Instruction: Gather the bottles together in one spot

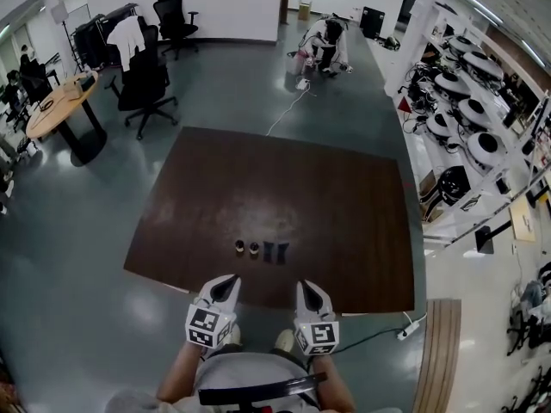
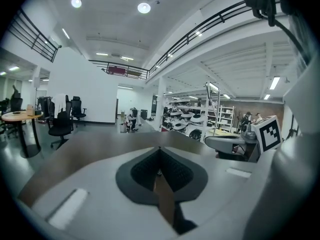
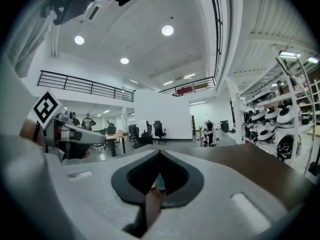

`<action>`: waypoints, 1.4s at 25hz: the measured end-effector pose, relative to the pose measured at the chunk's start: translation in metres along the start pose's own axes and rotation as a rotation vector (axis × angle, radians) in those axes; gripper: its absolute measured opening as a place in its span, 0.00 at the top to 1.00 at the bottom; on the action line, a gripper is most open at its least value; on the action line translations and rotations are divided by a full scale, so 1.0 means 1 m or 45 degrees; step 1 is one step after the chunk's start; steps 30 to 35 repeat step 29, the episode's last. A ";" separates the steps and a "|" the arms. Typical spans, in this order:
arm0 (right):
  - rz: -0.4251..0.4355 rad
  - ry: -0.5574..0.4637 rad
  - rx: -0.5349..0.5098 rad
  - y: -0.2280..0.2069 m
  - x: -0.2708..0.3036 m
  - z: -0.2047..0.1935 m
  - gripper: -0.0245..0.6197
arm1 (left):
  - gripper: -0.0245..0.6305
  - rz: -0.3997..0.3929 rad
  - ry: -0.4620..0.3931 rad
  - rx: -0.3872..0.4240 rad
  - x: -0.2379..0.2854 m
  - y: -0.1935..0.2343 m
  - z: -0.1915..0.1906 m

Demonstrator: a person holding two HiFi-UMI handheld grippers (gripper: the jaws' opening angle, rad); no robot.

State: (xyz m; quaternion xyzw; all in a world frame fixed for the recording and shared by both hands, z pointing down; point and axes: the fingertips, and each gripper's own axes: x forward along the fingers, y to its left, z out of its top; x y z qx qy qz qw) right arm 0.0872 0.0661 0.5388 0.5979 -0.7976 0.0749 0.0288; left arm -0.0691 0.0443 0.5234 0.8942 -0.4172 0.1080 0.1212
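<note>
Four small dark bottles (image 1: pixel 268 251) lined up by the surface's (image 1: pixel 344 196) near edge. My left tongs (image 1: pixel 231 280) and right tongs (image 1: pixel 305 286): closed, empty.

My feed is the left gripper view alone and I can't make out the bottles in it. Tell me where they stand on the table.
Observer: The head view shows four bottles in one short row, close together, near the near edge of the table.
Operator: Report the other gripper's jaws.
Observer: The right gripper is shut, jaws together, with nothing between them.
Operator: Place both grippers against that row.
Observer: In the head view the left gripper and the right gripper sit at about the table's near edge, clear of the bottles. The row lies just ahead, between the two and nearer the left one.
</note>
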 end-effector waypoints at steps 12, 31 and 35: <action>0.018 0.017 -0.007 0.019 0.013 -0.001 0.96 | 0.96 -0.002 0.003 -0.024 -0.006 0.016 -0.005; 0.012 0.039 0.007 0.012 0.015 -0.005 0.96 | 0.96 -0.007 0.009 -0.020 0.000 0.016 -0.003; 0.012 0.039 0.007 0.012 0.015 -0.005 0.96 | 0.96 -0.007 0.009 -0.020 0.000 0.016 -0.003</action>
